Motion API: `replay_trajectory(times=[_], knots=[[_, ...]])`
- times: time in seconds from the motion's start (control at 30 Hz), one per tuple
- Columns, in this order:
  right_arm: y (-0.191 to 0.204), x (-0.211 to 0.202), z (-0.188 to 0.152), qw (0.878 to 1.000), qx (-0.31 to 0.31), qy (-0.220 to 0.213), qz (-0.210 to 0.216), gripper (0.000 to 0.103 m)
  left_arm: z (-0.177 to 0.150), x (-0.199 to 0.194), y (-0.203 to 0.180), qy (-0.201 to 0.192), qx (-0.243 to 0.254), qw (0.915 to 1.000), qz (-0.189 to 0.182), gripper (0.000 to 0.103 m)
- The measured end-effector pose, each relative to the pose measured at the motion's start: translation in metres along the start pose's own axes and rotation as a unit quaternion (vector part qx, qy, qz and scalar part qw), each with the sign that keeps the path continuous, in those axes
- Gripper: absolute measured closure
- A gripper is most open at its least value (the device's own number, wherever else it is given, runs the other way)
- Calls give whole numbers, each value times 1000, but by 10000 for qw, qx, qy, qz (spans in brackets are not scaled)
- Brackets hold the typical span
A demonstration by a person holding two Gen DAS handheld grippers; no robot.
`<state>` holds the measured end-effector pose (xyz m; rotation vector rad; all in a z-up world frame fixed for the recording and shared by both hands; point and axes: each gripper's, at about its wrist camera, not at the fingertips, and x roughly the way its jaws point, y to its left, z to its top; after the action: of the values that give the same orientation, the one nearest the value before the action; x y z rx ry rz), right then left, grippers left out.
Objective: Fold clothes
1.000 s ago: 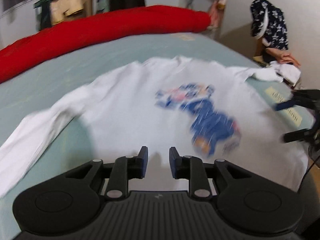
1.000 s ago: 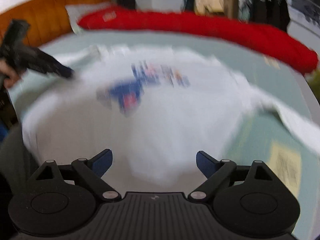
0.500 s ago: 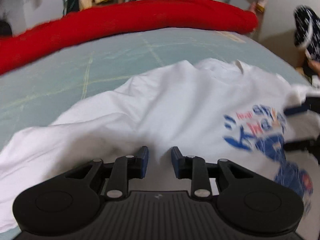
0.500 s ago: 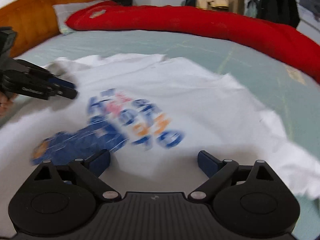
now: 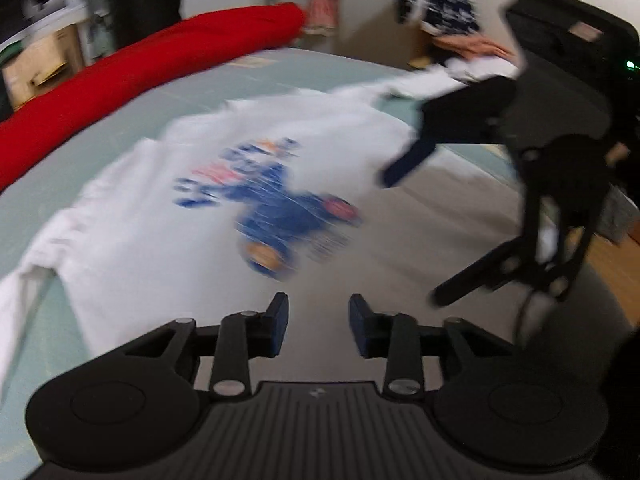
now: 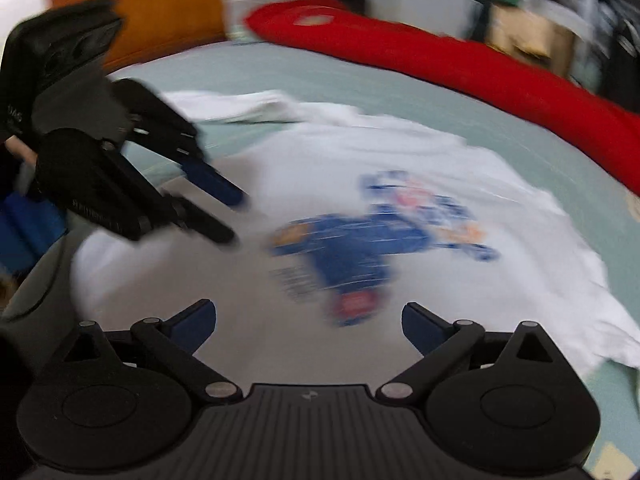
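1. Sweatshirt [image 5: 168,240], white and long-sleeved with a blue printed figure [image 5: 280,216] on the chest, lies spread front-up on the pale green bed [image 5: 192,92] in the left wrist view, one sleeve trailing off to the left. We hold the left hand-held gripper [image 5: 318,326] above the hem end; its jaws have just been opening and stand part-spread with nothing between them. The right hand-held gripper [image 5: 416,236] shows at the right edge, spread wide and empty. Compared with half a second ago, this view has swung from the sleeve side back to the chest print, and the other gripper looms far larger.

2. In the right wrist view the right hand-held gripper [image 6: 308,322] is spread wide over the hem, pinching nothing; the left hand-held gripper [image 6: 236,216] hovers near the cloth's left edge. A red bolster [image 6: 460,76] lines the far side of the bed.

3. We judge the fabric soft, light and limp: it will drape and wrinkle, so hem corners or shoulder seams are the places to pinch.
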<state>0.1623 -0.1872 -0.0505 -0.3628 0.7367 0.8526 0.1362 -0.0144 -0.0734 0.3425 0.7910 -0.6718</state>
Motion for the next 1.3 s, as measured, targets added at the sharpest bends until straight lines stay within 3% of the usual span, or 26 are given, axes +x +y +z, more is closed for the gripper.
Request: replay_trajectory(times=[0.03,0.1,0.17,0.27,0.4,0.5,0.63,0.73,0.8,0.9,0.97,1.03,1.17,1.3], knots=[[11,4,-5,9999,-138,36,-2,2,-7,0,-10,20,65,10000,-68,67],[22,12,-23,9989,-347,273,-157,1,-27,-3,-15,59,79,9998,174,67],[23,9,-46,9979,-439,309,-356,0,-45,-19,-8,59,-174,9995,259,66],[8,-24,-79,9990,-17,204,-400,0,-74,-43,7,226,-511,9973,467,66],[-6,-60,-114,9964,372,298,-708,0,-81,-60,24,440,-802,9940,597,66],[3,-64,-106,9938,147,523,-973,0,-56,-59,16,255,-473,9960,709,71],[17,-51,-73,9975,-99,29,-700,0,-16,-45,-1,-243,-119,9985,479,66],[24,-24,-63,9978,-231,110,-614,0,-8,-17,-13,-58,2,9995,324,66],[26,-7,-63,9975,-239,253,-611,0,-21,-2,-14,330,-39,9984,457,66],[12,-24,-84,9982,213,39,-554,0,-50,-17,3,233,-629,9972,321,63],[4,-40,-100,9967,525,4,-616,0,-65,-31,21,341,-1146,9924,290,63],[-3,-51,-105,9951,798,65,-582,0,-65,-41,32,474,-1326,9893,375,64],[-22,-58,-85,9918,1135,49,-584,0,-31,-47,55,255,-1213,9895,738,65],[-47,-36,-27,9938,957,-307,-482,0,16,-20,87,-245,-1246,9895,694,63]])
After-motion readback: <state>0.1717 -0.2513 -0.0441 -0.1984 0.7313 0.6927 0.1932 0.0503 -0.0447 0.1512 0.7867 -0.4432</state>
